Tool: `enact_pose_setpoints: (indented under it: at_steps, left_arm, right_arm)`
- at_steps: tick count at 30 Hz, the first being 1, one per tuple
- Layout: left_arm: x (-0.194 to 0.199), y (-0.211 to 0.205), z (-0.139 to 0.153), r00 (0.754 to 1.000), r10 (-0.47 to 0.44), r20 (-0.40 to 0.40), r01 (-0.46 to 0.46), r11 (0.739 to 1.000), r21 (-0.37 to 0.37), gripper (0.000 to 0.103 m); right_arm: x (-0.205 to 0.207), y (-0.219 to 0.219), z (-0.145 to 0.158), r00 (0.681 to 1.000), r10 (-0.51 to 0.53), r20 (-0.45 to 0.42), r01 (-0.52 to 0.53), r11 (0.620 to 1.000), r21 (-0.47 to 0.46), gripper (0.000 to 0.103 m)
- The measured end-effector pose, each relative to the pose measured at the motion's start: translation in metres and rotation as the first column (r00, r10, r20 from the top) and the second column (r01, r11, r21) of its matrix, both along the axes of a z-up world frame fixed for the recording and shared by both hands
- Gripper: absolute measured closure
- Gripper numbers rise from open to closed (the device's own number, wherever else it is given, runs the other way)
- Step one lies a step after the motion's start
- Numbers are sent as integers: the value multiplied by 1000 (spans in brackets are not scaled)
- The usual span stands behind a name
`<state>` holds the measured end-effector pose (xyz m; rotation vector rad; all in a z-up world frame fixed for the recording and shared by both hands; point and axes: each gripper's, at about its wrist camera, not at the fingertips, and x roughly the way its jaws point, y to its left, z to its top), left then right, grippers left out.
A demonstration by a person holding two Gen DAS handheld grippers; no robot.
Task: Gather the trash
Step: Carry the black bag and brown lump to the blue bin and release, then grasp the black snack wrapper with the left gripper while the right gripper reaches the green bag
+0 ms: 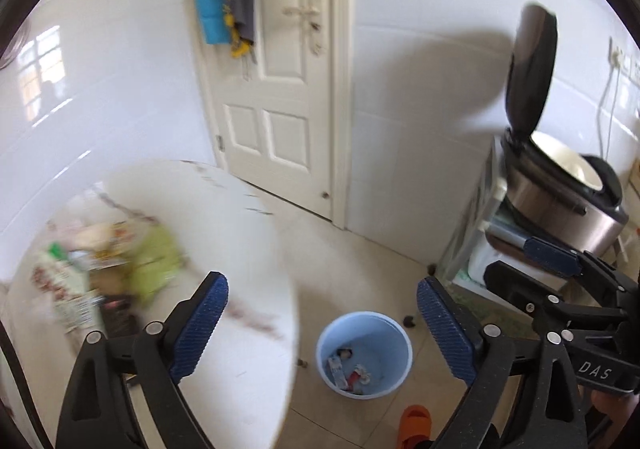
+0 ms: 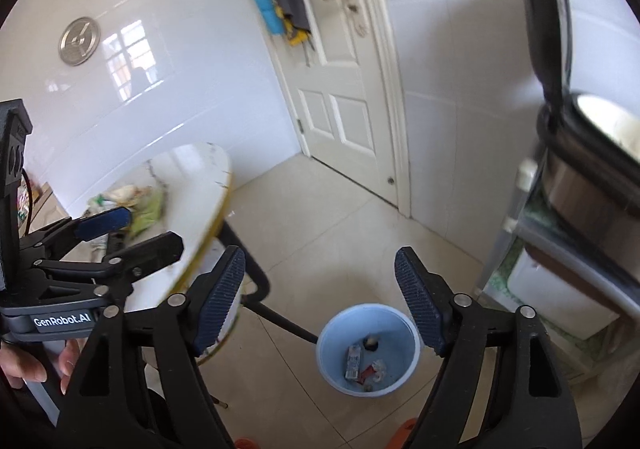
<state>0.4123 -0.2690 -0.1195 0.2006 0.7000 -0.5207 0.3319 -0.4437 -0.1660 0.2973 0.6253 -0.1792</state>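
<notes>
Hovering both tools spread and empty, left tool [image 1: 322, 323] and right tool [image 2: 320, 299], we hang above the blue bin [image 2: 412, 365] for dropping; remaining trash [image 1: 100, 269] litters the bench [image 1: 224, 209].

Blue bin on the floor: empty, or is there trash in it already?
Not empty. The bin stands upright with several wrappers and scraps on its bottom, far from full; most of the blue inside still shows.

Litter pile [image 1: 108, 269] on the round table [image 1: 224, 217]: motion-blurred, items indistinct. Scraps in the blue bin [image 2: 370, 315]: too small to identify. Orange slipper [image 1: 416, 423]: cut off by the lower edge. Rice cooker [image 2: 588, 153]: cropped at the right edge.
</notes>
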Motion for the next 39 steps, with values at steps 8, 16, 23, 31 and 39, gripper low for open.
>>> enact_pose_setpoints:
  at_steps: [8, 16, 23, 31, 39]
  left_arm:
    - [-15, 88, -2, 984, 176, 15, -176, 984, 11, 1]
    - [10, 118, -41, 945, 312, -96, -306, 949, 74, 1]
    - [28, 121, -50, 942, 301, -147, -296, 954, 54, 20]
    - [44, 139, -52, 944, 264, -200, -267, 964, 12, 54]
    - [45, 193, -51, 945, 216, -245, -243, 966, -86, 81]
  right_arm:
    - [8, 70, 25, 994, 105, 22, -104, 993, -55, 24]
    - [48, 115, 9, 981, 193, -32, -194, 979, -56, 24]
    - [83, 127, -13, 970, 235, -63, -237, 971, -28, 24]
    - [121, 144, -17, 959, 275, -73, -278, 960, -37, 24]
    - [161, 175, -26, 937, 326, -125, -336, 940, -62, 23]
